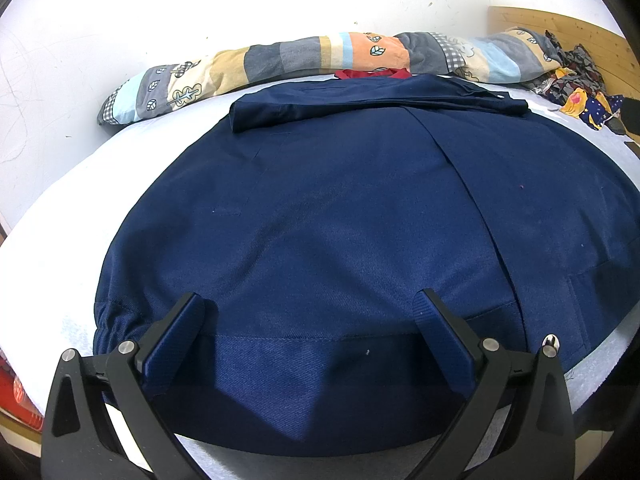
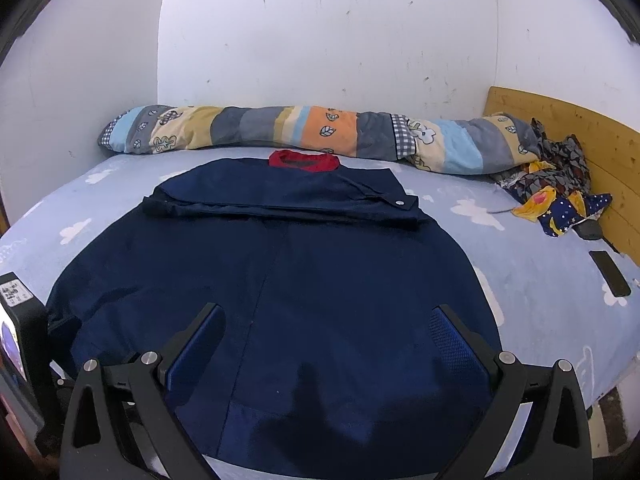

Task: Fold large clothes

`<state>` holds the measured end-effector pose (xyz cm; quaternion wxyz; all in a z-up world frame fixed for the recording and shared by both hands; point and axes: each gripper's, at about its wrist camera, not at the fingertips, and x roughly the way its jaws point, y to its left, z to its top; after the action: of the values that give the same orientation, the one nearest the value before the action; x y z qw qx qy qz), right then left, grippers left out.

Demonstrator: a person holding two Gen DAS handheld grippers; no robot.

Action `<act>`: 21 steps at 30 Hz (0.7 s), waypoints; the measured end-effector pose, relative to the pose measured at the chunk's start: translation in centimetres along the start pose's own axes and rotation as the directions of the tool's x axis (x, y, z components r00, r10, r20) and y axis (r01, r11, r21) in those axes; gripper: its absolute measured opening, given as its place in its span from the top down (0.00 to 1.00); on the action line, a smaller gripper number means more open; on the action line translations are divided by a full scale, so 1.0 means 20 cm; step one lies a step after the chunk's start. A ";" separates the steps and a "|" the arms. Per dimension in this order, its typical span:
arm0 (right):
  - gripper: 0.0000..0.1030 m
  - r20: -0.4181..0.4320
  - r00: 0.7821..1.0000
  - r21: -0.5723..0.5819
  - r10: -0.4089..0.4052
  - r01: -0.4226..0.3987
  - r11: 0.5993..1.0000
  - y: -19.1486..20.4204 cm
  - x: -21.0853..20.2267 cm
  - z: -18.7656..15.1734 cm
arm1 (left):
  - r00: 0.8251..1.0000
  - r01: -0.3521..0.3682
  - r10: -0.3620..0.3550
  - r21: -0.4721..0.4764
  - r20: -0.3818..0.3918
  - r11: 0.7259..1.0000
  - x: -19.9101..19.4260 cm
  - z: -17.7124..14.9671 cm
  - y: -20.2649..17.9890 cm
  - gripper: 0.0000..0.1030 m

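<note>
A large navy blue jacket (image 1: 340,208) lies flat on the bed, its hem toward me and its red collar (image 1: 372,73) at the far end. Both sleeves are folded across the upper part (image 1: 380,100). It also shows in the right wrist view (image 2: 288,280), with the red collar (image 2: 304,160) and a snap button on the folded sleeve. My left gripper (image 1: 312,300) is open and empty, just above the hem's left part. My right gripper (image 2: 328,312) is open and empty, above the hem's right part.
A rolled patchwork quilt (image 2: 280,128) lies along the wall behind the jacket. A heap of patterned clothes (image 2: 560,184) sits at the right by the wooden headboard (image 2: 580,128). A black phone (image 2: 610,278) lies on the light blue sheet (image 2: 500,240). The left gripper's body (image 2: 20,340) stands at the left edge.
</note>
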<state>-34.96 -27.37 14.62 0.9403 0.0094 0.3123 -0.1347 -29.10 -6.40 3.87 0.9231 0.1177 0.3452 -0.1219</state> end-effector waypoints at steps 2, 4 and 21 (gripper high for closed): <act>0.00 -0.007 1.000 0.004 0.004 -0.004 1.000 -0.01 0.01 0.00 | 1.000 0.000 0.000 0.000 0.000 1.000 0.00 0.00 0.00 0.00; 0.00 -0.008 1.000 0.009 0.002 -0.002 1.000 -0.01 0.01 0.00 | 1.000 0.000 0.000 0.000 0.000 1.000 0.00 0.00 0.00 0.00; 0.00 -0.015 1.000 0.021 0.007 -0.007 1.000 -0.02 0.02 0.00 | 1.000 -0.001 0.001 0.000 0.001 1.000 0.00 0.00 0.00 0.00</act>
<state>-34.82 -27.89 14.40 0.9384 0.0214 0.3177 -0.1346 -29.12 -6.40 3.86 0.9233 0.1179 0.3447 -0.1217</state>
